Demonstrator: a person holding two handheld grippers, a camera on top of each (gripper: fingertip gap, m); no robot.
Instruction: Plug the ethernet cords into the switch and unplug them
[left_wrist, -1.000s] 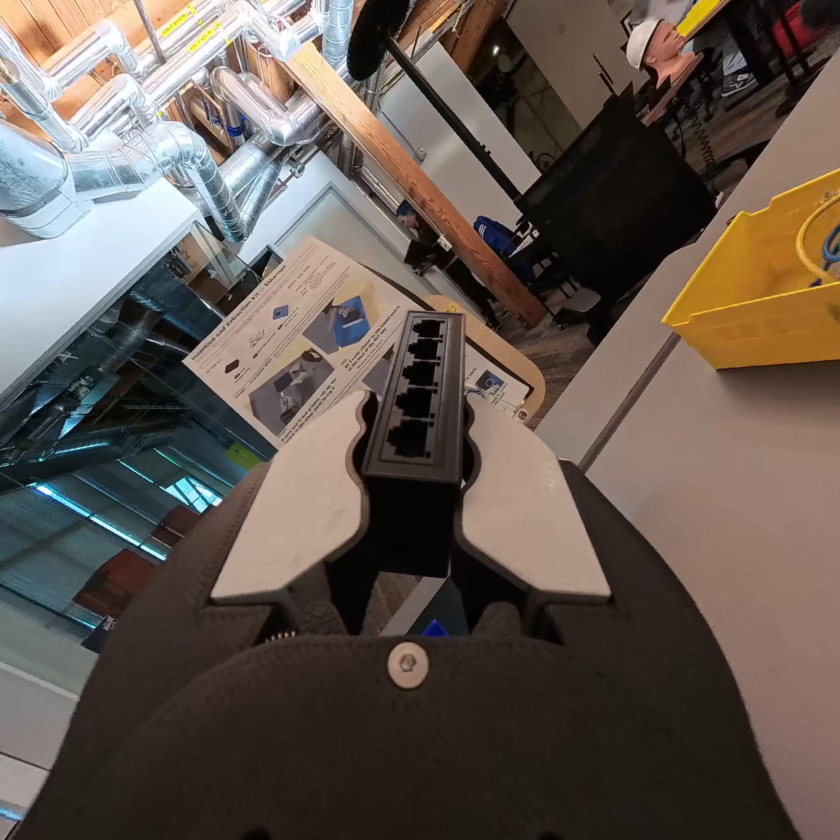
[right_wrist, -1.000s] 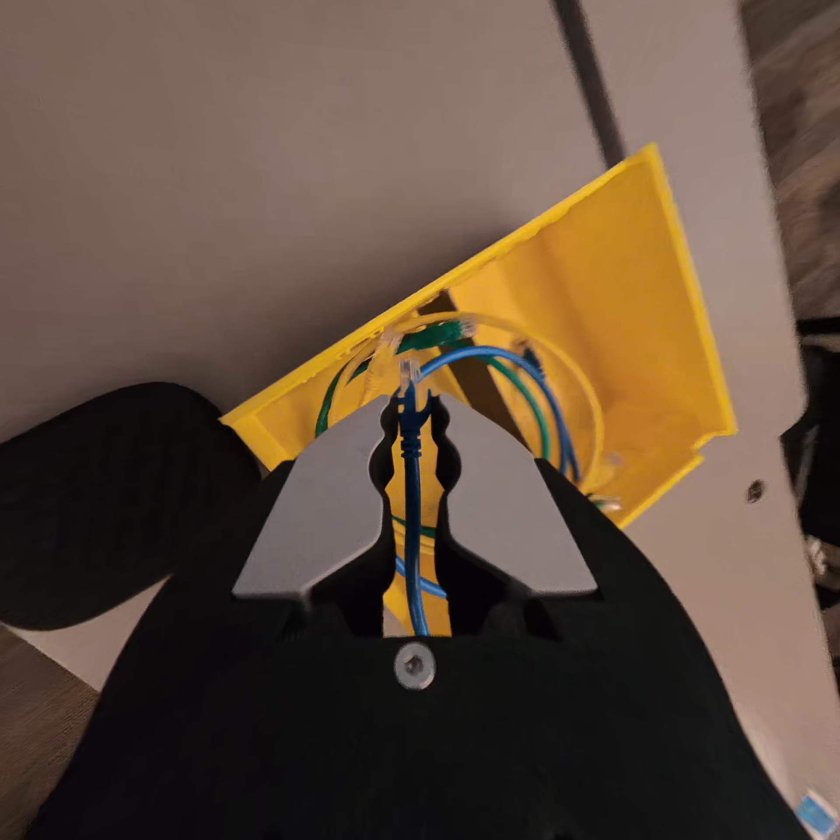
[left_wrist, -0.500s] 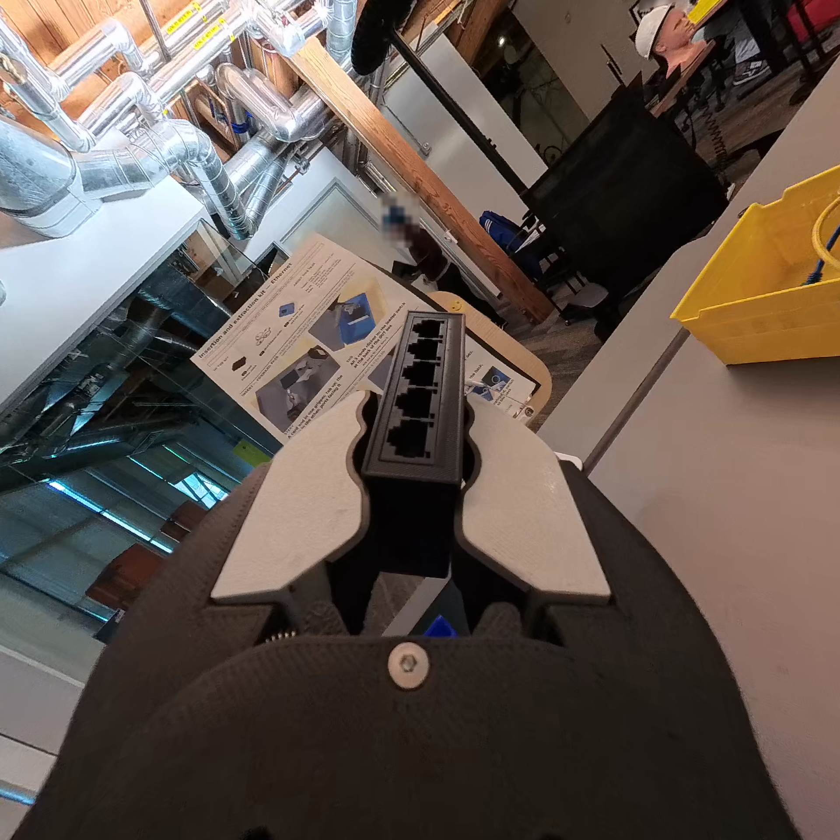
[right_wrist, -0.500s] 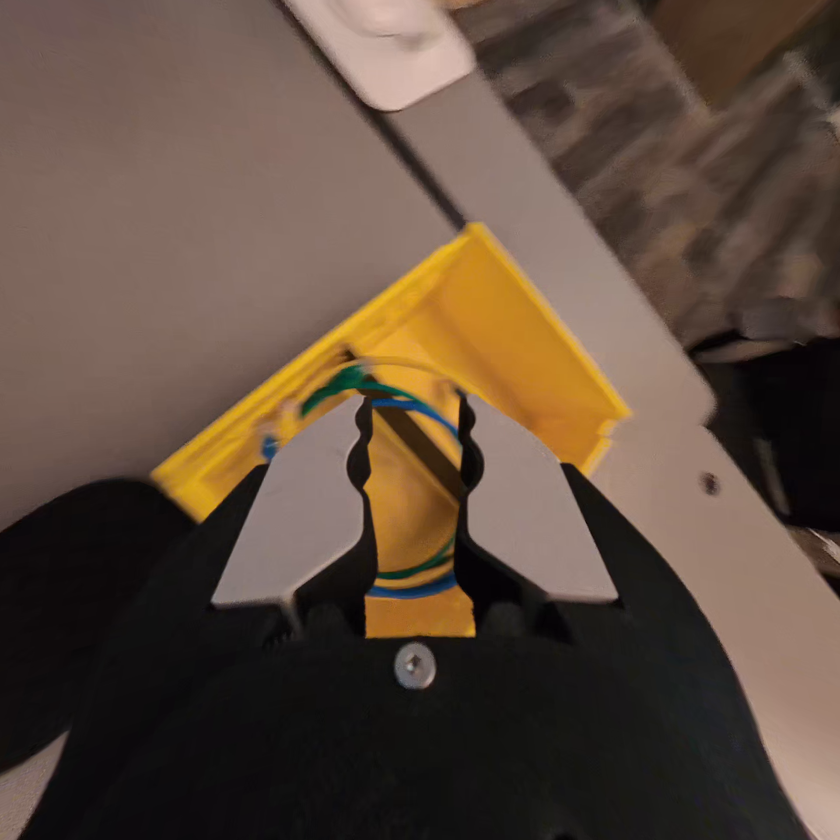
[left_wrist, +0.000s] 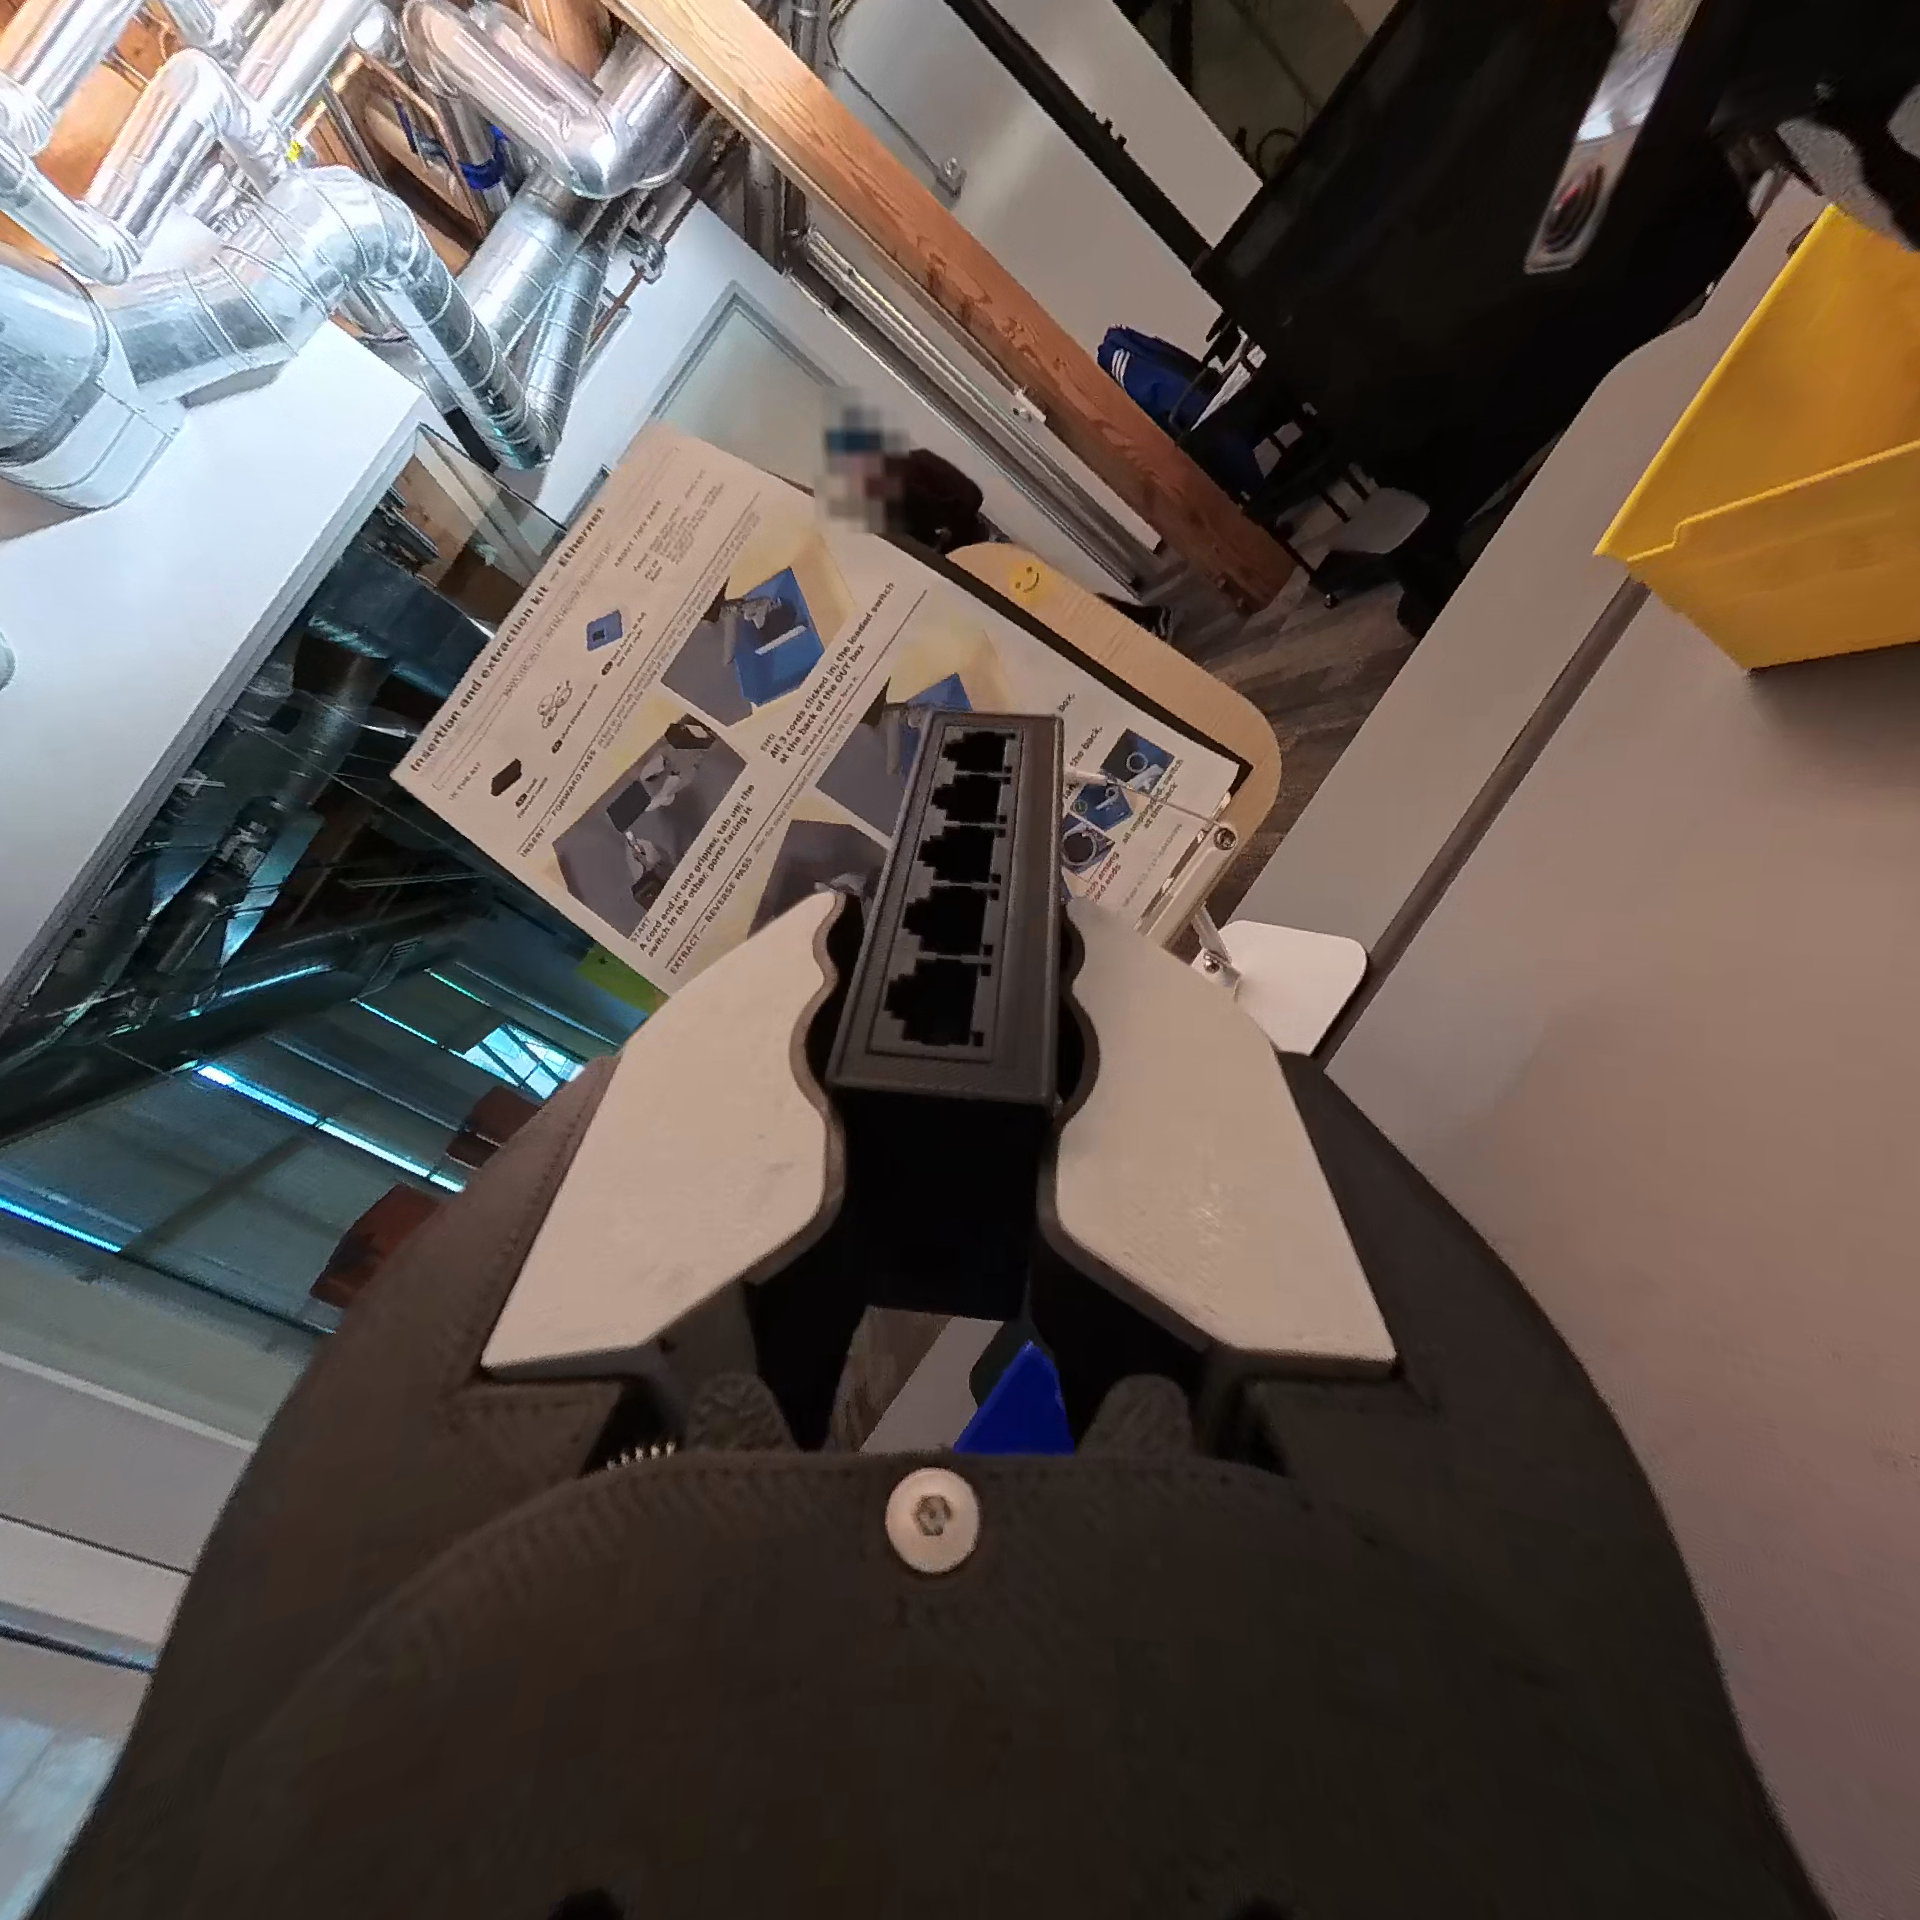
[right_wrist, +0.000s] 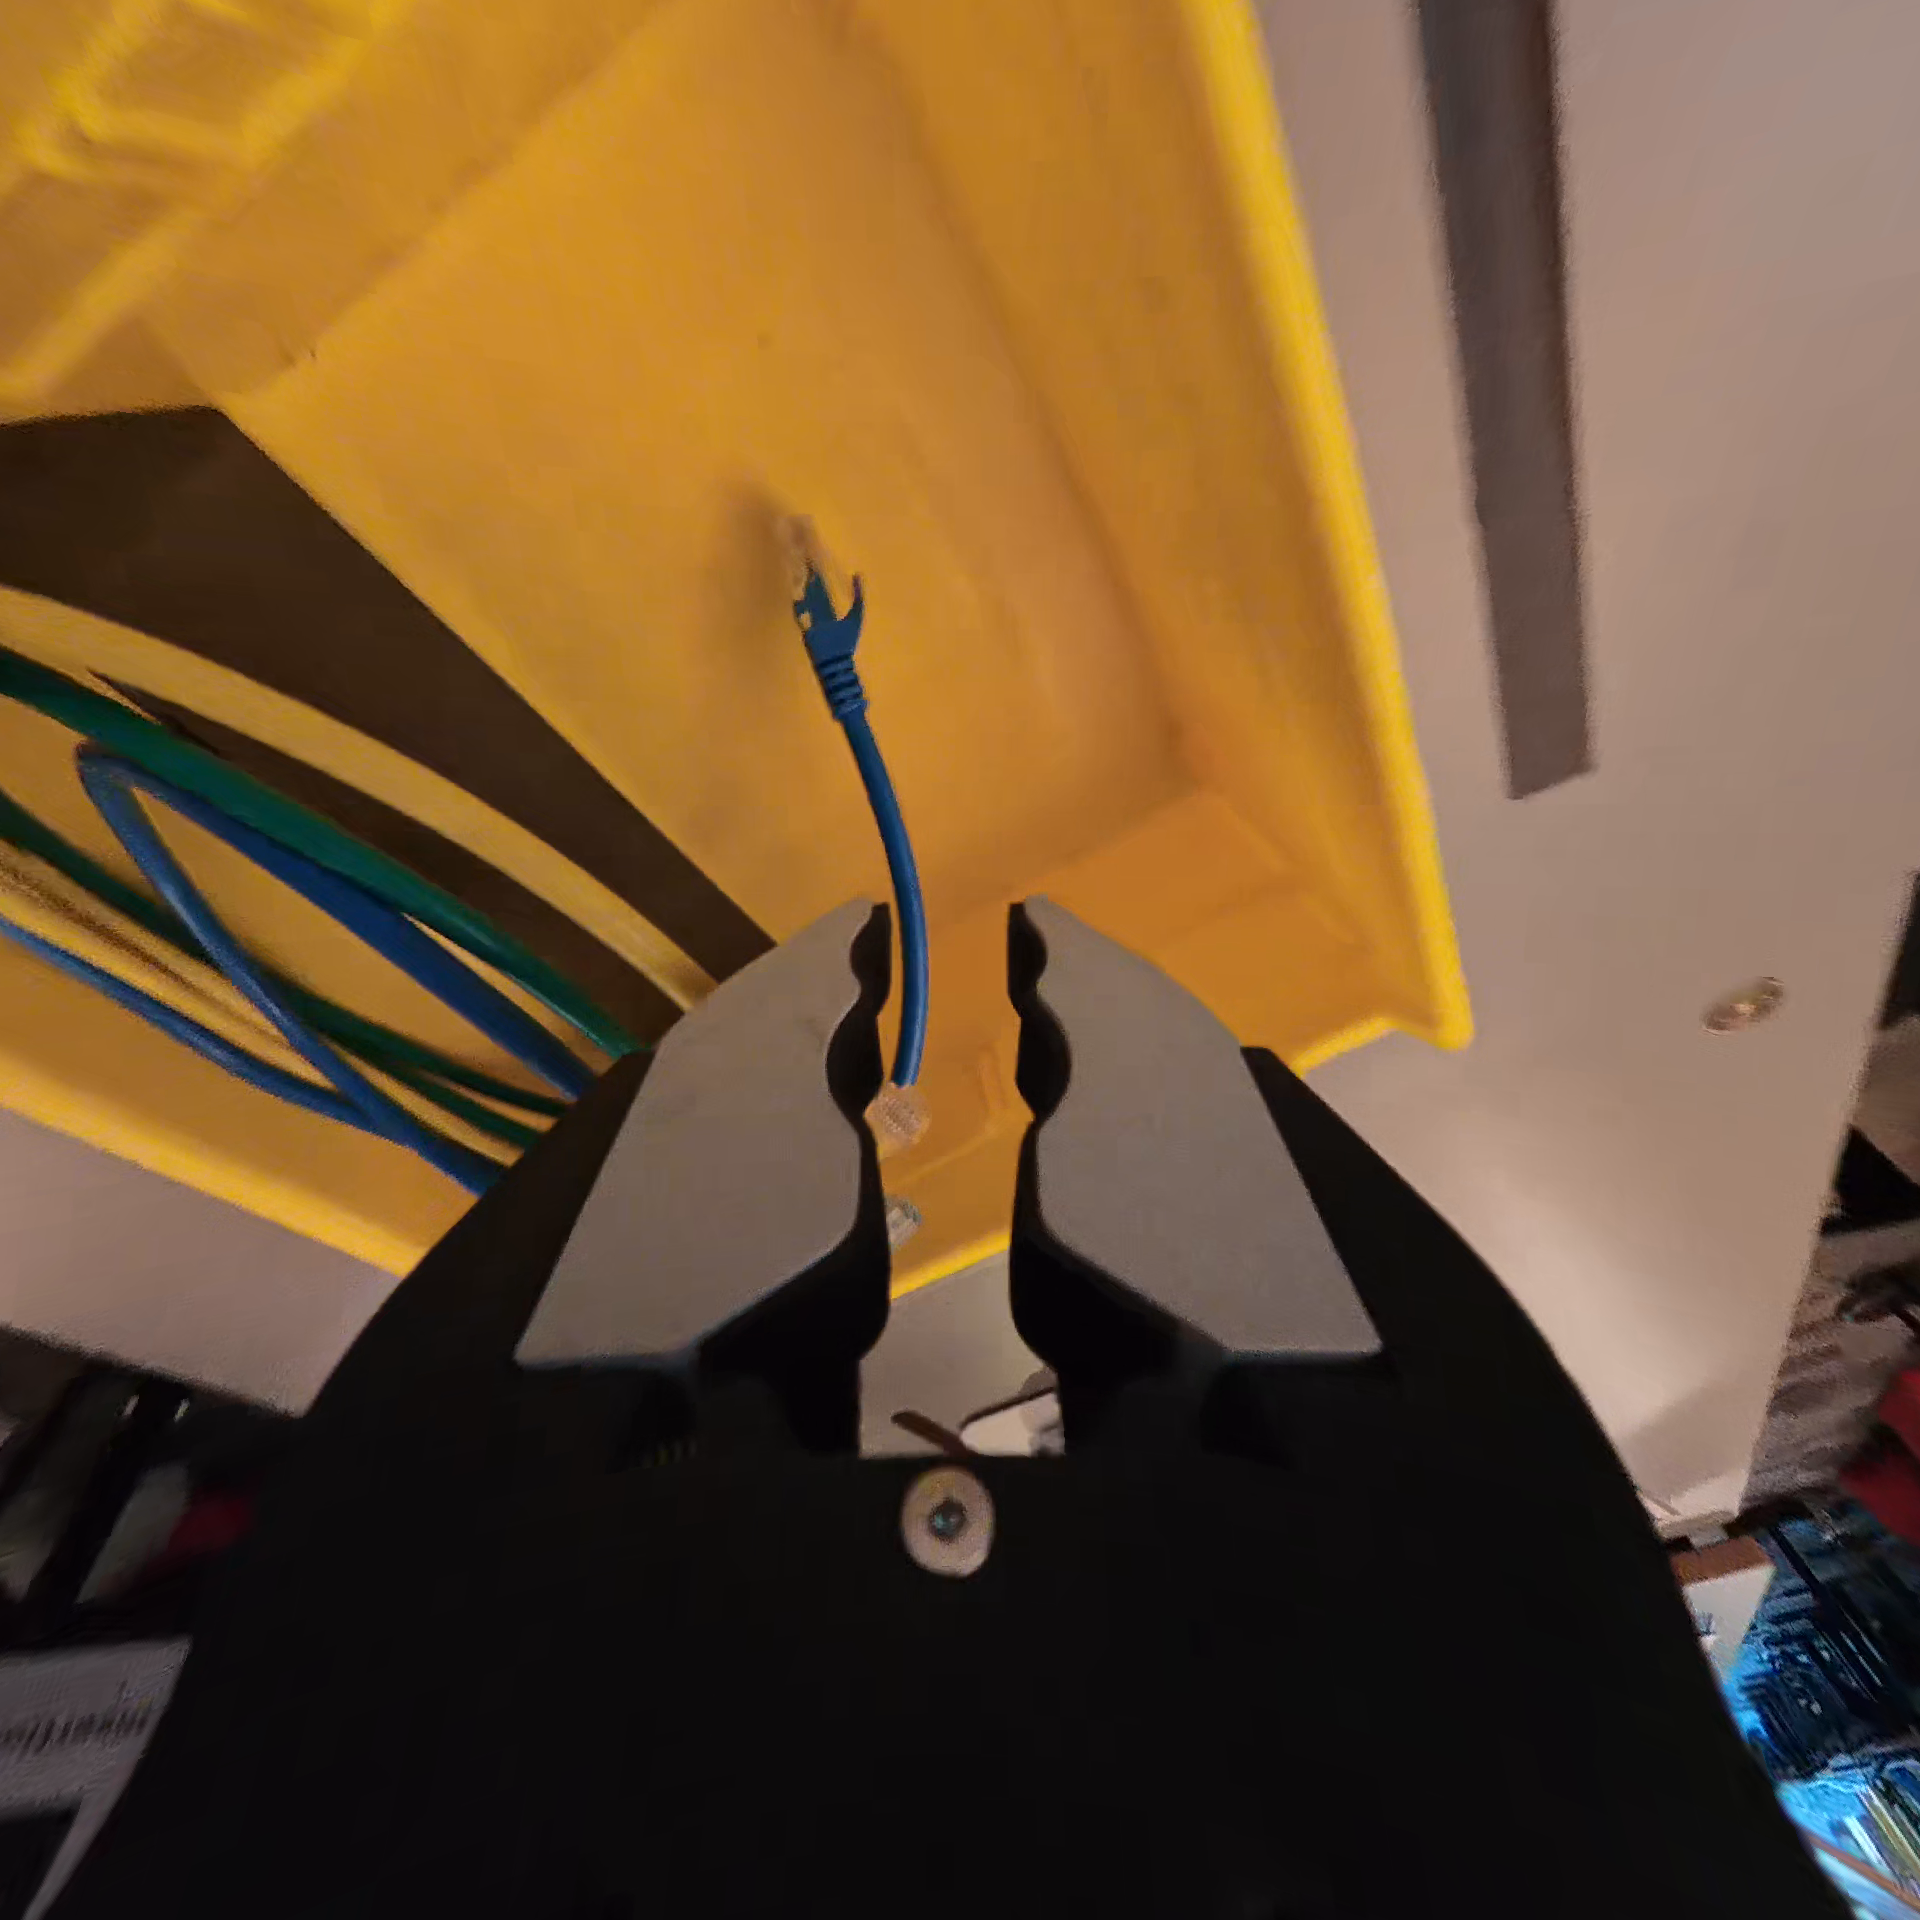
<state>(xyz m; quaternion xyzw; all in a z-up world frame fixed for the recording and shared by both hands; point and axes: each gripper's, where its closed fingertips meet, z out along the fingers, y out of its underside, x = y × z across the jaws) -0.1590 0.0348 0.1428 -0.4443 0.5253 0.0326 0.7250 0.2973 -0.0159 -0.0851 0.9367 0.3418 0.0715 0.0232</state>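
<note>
The black switch (left_wrist: 961, 914) is clamped between the fingers of the left gripper (left_wrist: 951, 1023), ports upward, above the grey table (left_wrist: 1621, 1039). The right gripper (right_wrist: 945, 935) is held apart over the yellow bin (right_wrist: 1340, 582), where the blue cord (right_wrist: 883, 800) lies loose between its fingertips beside a green cord (right_wrist: 312, 831).

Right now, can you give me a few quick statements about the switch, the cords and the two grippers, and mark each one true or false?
1. The left gripper is clamped on the black ethernet switch. True.
2. A cord is plugged into the switch. False: all five visible ports are empty.
3. The right gripper is shut on the blue ethernet cord. False: its jaws stand apart, with the cord between them and ungripped.
4. Blue and green cords lie coiled in the yellow bin. True.
</note>
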